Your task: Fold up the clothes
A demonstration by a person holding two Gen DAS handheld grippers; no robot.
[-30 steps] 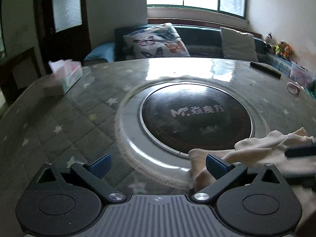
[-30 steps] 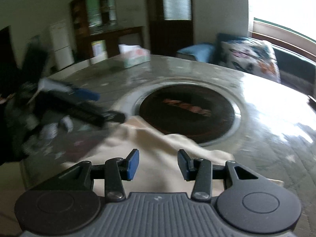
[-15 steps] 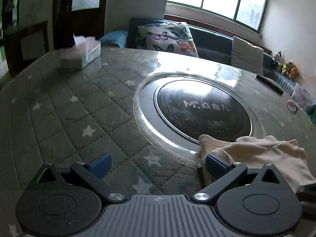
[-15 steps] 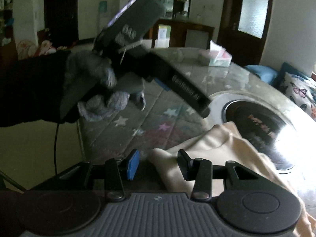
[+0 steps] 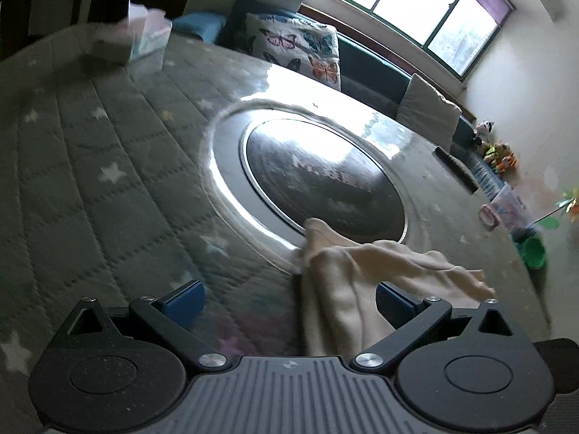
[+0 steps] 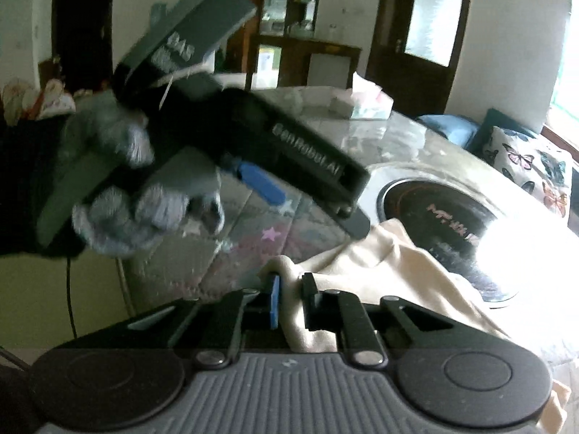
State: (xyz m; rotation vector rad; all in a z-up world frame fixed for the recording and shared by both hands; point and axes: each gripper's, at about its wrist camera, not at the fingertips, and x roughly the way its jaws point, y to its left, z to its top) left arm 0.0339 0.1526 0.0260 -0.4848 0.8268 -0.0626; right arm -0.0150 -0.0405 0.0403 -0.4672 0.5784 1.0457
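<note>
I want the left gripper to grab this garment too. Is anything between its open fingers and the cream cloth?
Nothing visible. The left gripper is open, with a fold of the cream garment already lying between its fingers, nearer the right one. The right gripper is closing on another fold.

Right gripper jaws closing on cloth; left gripper jaws wide.
</note>
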